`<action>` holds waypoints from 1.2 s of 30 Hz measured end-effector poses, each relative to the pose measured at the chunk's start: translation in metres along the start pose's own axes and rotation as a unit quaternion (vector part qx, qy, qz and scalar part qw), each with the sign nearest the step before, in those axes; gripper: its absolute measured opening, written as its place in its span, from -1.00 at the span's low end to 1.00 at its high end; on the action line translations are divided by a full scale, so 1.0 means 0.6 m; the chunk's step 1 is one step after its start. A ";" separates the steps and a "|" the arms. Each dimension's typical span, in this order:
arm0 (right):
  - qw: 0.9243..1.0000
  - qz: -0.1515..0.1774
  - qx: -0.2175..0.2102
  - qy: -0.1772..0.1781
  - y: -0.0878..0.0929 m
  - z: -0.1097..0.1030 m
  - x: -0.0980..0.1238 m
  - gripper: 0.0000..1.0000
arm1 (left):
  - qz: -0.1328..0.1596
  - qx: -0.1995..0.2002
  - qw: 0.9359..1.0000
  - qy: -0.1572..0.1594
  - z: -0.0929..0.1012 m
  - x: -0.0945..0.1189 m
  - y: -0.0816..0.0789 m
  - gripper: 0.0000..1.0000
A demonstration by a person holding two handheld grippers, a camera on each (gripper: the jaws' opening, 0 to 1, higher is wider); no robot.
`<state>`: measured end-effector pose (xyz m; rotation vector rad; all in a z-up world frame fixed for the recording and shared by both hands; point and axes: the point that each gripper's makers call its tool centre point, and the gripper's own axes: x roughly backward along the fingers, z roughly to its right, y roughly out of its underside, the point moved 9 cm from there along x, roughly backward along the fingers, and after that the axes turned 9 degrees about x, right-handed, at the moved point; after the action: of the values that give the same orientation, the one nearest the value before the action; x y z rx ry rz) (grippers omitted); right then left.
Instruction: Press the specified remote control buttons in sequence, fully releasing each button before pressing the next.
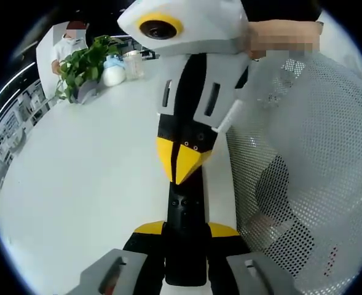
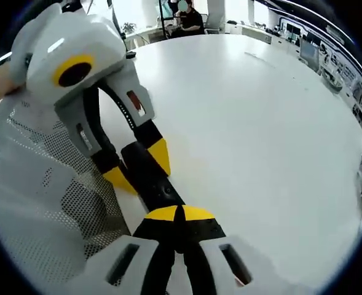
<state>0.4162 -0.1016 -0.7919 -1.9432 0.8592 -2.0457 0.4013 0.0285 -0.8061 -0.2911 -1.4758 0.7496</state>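
A slim black remote control stands out over the white table, gripped at its sides by my left gripper, whose yellow-tipped jaws are shut on it. My right gripper comes down from the top of the left gripper view with its yellow tips shut together, resting on the remote's face. In the right gripper view the remote runs up from my right gripper, tips closed and touching it. Further up that view, my left gripper clamps the remote from the left. The buttons are hidden.
A white mesh sleeve covers the right of the left gripper view and the lower left of the right gripper view. A potted plant and white bottles stand at the table's far edge. A person sits beyond the table.
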 end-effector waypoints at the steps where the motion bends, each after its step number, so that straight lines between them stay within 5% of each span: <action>1: 1.000 0.000 -0.004 0.000 0.000 0.000 0.000 -1.00 | 0.000 0.000 1.000 0.000 0.000 0.000 0.000 -0.51; 19: 1.000 -0.018 -0.005 0.006 -0.005 -0.018 0.006 -0.63 | -0.002 0.000 1.000 0.000 0.000 0.000 -0.001 -0.51; 36: 0.999 -0.041 -0.014 0.021 -0.006 -0.019 0.005 -0.72 | -0.001 0.001 1.000 0.000 0.000 -0.001 -0.001 -0.51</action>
<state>0.4056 -0.0972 -0.7874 -1.9875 0.8363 -2.1393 0.4017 0.0280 -0.8060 -0.2871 -1.4753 0.7496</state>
